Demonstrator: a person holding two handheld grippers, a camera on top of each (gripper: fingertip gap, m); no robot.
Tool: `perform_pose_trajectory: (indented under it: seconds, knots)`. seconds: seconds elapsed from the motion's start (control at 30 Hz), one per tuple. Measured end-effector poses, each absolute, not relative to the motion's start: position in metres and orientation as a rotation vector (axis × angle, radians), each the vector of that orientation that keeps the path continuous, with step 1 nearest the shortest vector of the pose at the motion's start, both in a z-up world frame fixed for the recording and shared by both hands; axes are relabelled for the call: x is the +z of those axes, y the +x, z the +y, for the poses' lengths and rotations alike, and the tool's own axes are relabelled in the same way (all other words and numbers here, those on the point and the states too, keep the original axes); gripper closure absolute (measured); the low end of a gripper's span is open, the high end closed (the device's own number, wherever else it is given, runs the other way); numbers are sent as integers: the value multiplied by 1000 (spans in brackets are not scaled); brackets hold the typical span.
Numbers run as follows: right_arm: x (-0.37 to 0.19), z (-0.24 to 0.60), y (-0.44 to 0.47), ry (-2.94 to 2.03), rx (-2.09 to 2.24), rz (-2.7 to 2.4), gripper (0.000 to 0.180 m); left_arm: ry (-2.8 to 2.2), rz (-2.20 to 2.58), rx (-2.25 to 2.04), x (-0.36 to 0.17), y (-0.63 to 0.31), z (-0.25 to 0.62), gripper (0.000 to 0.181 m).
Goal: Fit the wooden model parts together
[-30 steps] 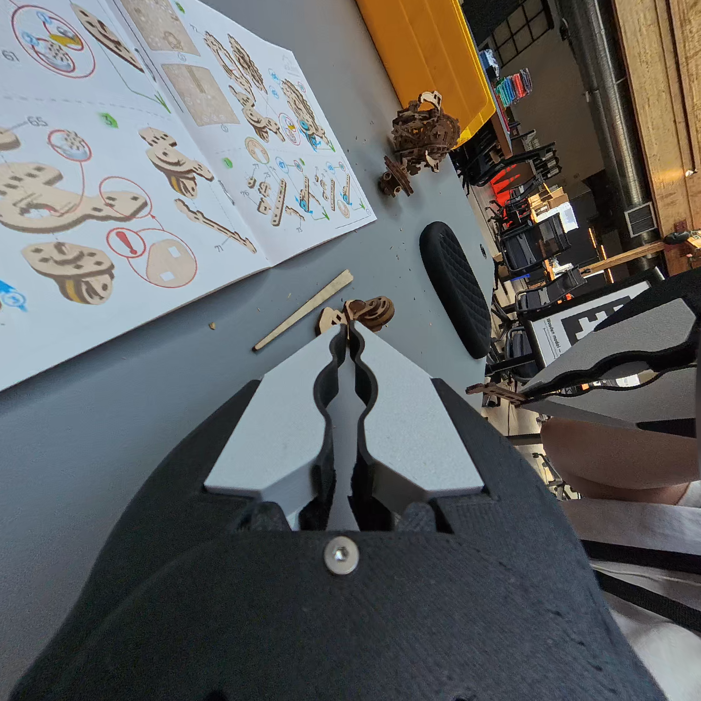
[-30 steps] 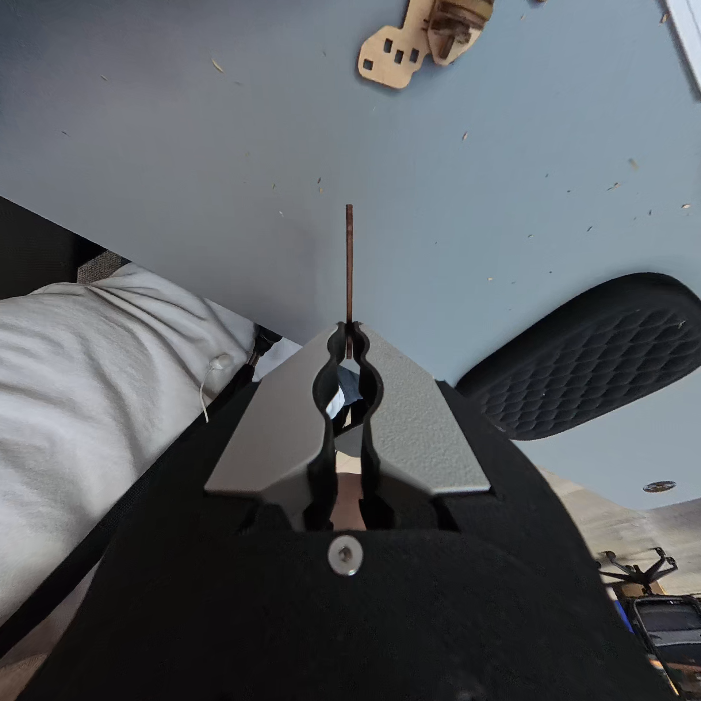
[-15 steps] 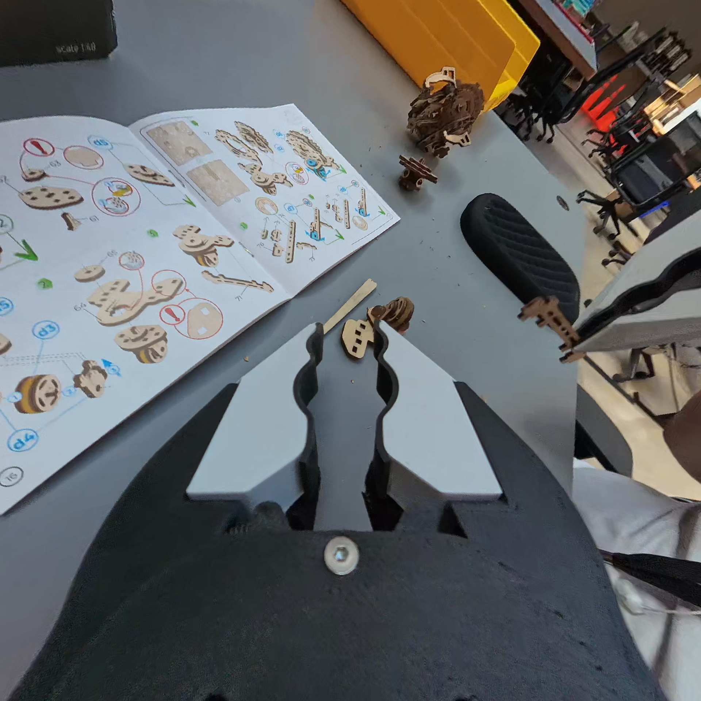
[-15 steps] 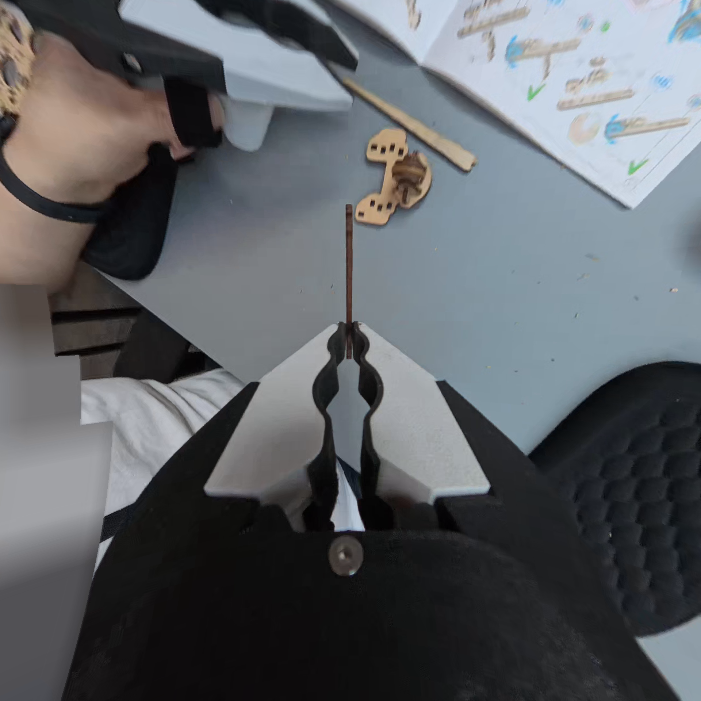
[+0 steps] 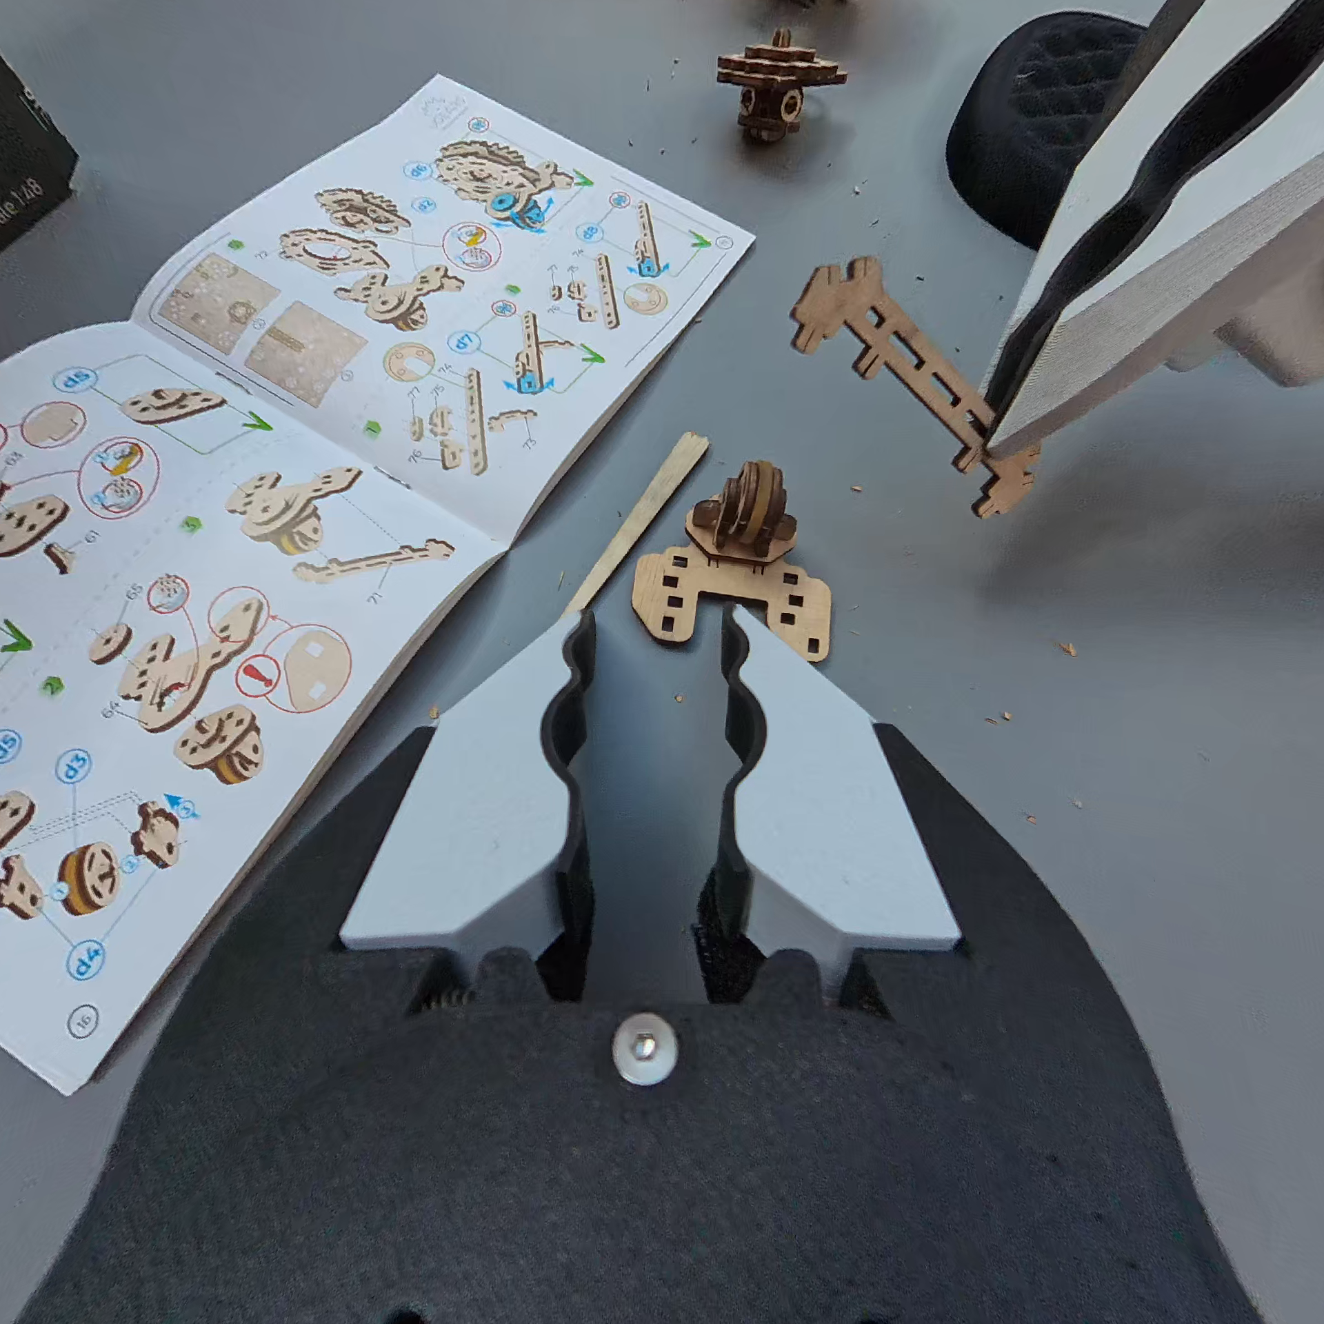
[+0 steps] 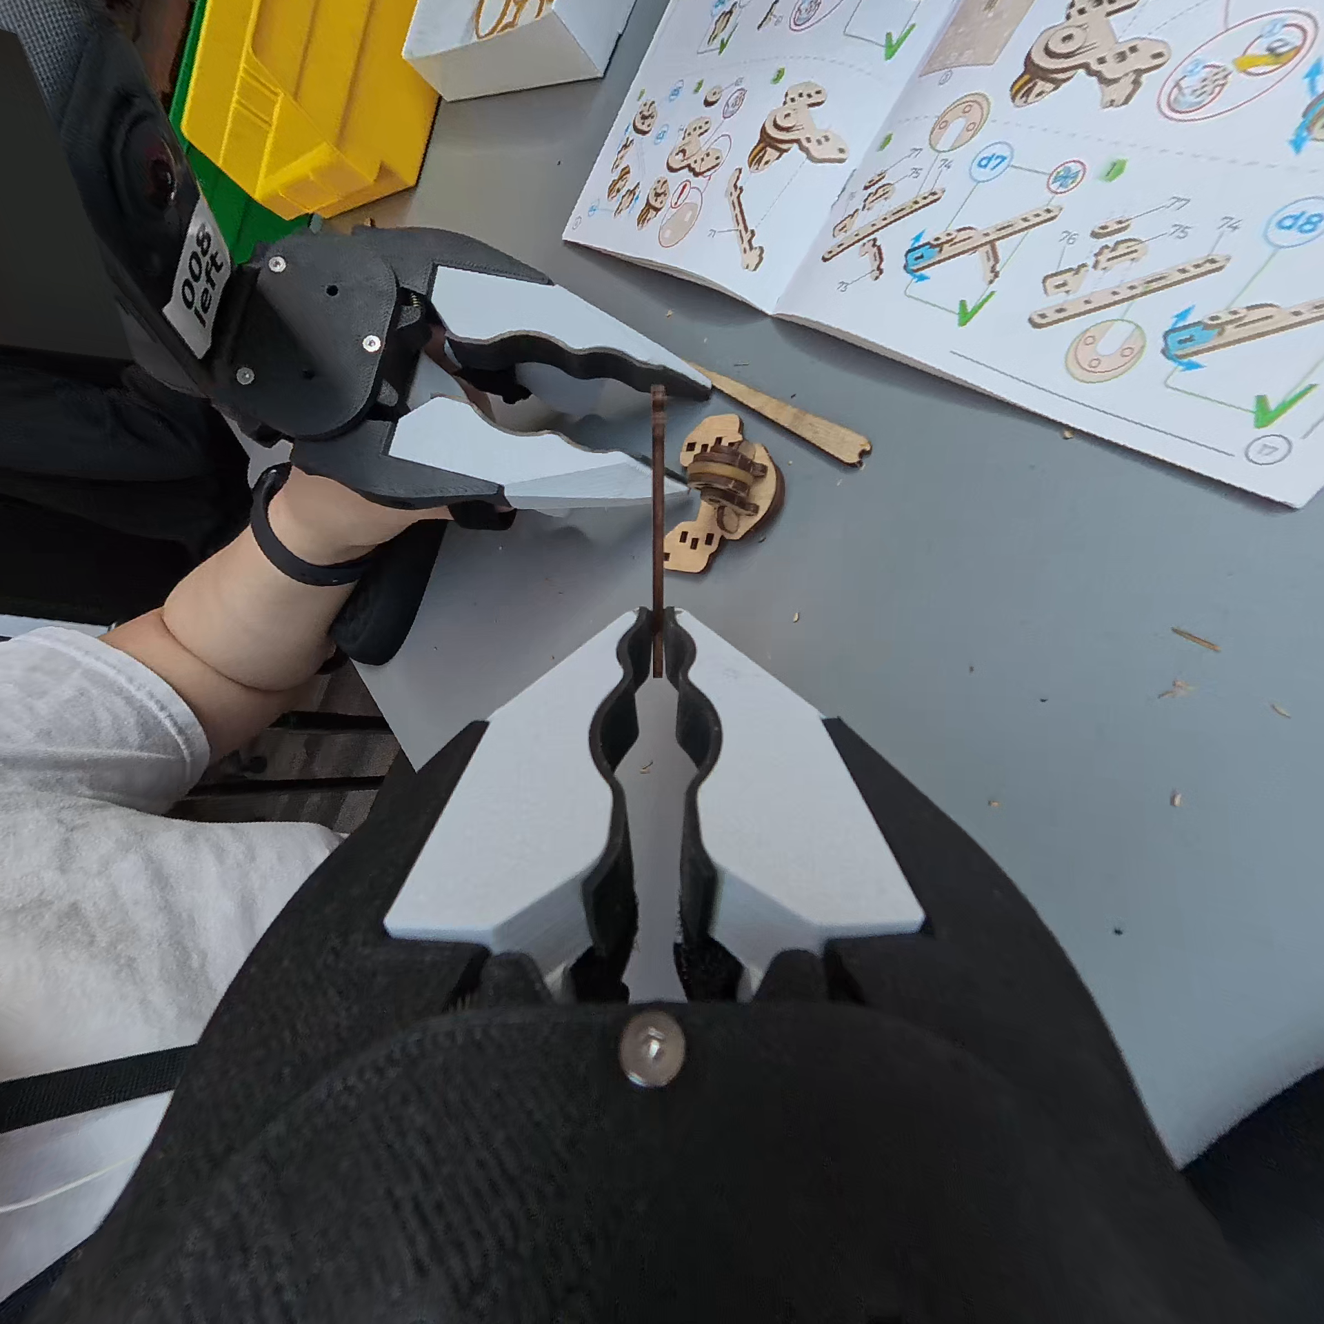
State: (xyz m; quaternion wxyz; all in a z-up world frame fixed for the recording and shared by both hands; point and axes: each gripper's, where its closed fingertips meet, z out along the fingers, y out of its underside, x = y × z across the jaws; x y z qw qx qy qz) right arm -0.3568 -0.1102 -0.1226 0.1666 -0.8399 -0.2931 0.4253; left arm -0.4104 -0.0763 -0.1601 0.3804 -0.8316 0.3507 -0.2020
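A flat wooden sub-assembly point(image 5: 731, 573) with a small wheel on top lies on the grey table point(image 5: 1075, 788). My left gripper point(image 5: 659, 620) is open and empty, its fingertips at either side of the sub-assembly's near edge. It also shows in the right wrist view point(image 6: 693, 443), at the sub-assembly point(image 6: 723, 487). My right gripper point(image 6: 655, 616) is shut on a slotted wooden strip point(image 6: 658, 516), seen edge-on. In the left wrist view the right gripper point(image 5: 992, 437) holds the strip point(image 5: 895, 358) in the air, up and right of the sub-assembly.
An open instruction booklet point(image 5: 286, 501) lies left. A thin wooden stick point(image 5: 641, 516) lies beside the sub-assembly. A small gear assembly point(image 5: 777, 86) and a black pad point(image 5: 1024, 122) sit farther back. A yellow bin point(image 6: 301, 107) and a white box point(image 6: 516, 43) stand at the table's far side. There is about 8 centimetres between the tips of the two grippers.
My left gripper has opened and come down close to the sub-assembly. My right gripper has brought the strip over the table, closer to the sub-assembly.
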Motion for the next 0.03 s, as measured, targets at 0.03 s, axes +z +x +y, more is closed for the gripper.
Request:
perform_pose_trajectory:
  seconds: [0.03]
  knots:
    - [-123, -110, -357, -2391, 1220, -839, 177, -2120, 901, -500, -160, -411, -76, 150]
